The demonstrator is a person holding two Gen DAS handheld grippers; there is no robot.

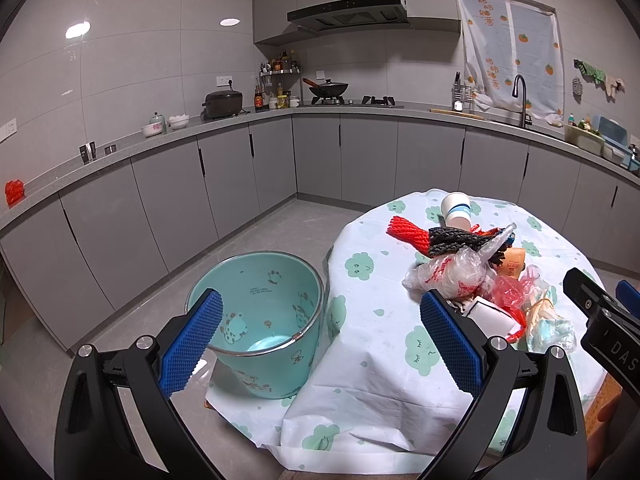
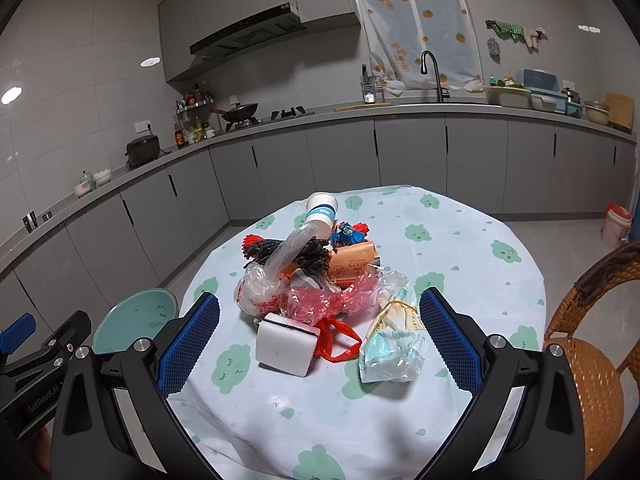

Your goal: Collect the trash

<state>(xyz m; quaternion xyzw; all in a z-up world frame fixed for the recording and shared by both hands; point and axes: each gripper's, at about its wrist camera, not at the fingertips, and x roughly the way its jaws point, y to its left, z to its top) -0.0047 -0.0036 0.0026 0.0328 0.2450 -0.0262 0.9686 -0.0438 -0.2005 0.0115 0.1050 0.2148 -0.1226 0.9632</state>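
The left claw [image 1: 320, 336] stands wide open and holds nothing; its blue pads [image 1: 192, 344] frame the gap between the teal bucket [image 1: 256, 320] and the edge of the round worktop [image 1: 380, 360]; it hangs above both, touching neither, aimed forward and slightly down. The right claw [image 2: 320, 336] is likewise spread wide and empty; it hovers over the near part of the worktop [image 2: 480, 280], pointed at the trash heap [image 2: 320, 280], with the white sponge block [image 2: 286, 346] and a crumpled pale-blue wrapper [image 2: 390, 354] lying between its pads [image 2: 452, 344] in the picture, though below them and not touched.

The trash sits piled near the middle of the cloud-print cloth: a paper cup [image 2: 322, 210] on its side at the far end; black and red foam netting [image 2: 280, 254]; an orange packet [image 2: 354, 262]; clear and red plastic bags [image 2: 320, 300]. The bucket stands on the floor just beside the worktop on the left, upright and with nothing in it. A wicker chair [image 2: 592, 360] stands at the right of the worktop.
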